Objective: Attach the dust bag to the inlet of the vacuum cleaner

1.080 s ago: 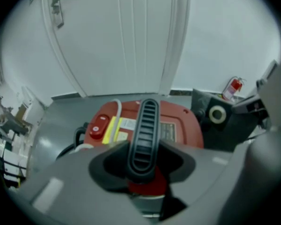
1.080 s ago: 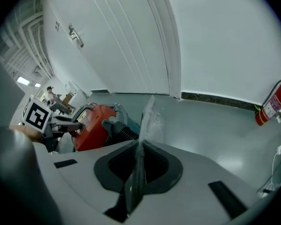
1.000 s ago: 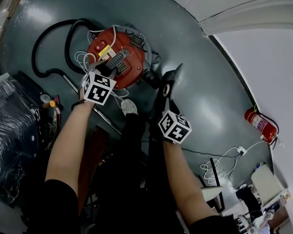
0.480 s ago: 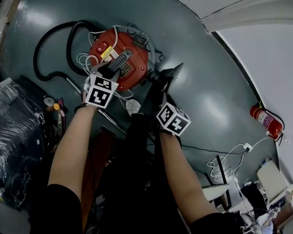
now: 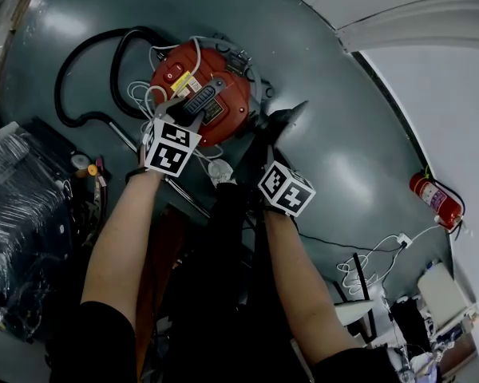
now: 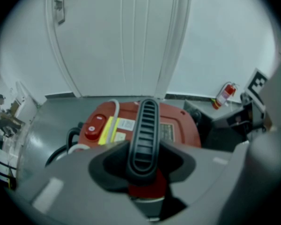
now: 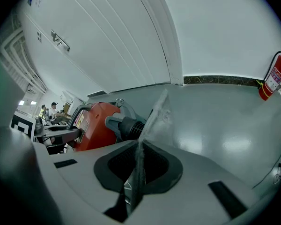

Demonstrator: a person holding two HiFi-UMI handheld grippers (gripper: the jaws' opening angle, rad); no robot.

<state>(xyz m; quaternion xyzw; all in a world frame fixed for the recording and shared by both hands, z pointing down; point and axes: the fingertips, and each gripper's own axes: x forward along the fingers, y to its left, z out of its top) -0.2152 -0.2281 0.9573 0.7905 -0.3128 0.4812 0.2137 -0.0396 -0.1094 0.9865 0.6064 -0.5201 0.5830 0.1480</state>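
Observation:
The red vacuum cleaner [image 5: 223, 82] lies on the grey floor, and its black ribbed handle [image 6: 144, 135] runs up between my left gripper's jaws. My left gripper [image 5: 193, 107] [image 6: 145, 175] is shut on that handle. Just right of the vacuum hangs the dark grey dust bag [image 5: 281, 124], a thin sheet seen edge-on in the right gripper view [image 7: 159, 114]. My right gripper [image 5: 271, 148] [image 7: 135, 184] is shut on the bag's lower edge. The vacuum's grey inlet [image 7: 124, 125] with its black ribbed collar sits just left of the bag, a little apart from it.
A black hose [image 5: 80, 70] and white cord [image 5: 140, 96] loop left of the vacuum. Plastic-wrapped clutter [image 5: 16, 214] fills the left side. A fire extinguisher [image 5: 431, 202] [image 7: 274, 81] stands by the white wall. Cables [image 5: 367, 266] lie at lower right. The person's legs are between the arms.
My right gripper has shifted slightly left and down with the dust bag, closer to the vacuum's side. The left gripper has stayed on the handle.

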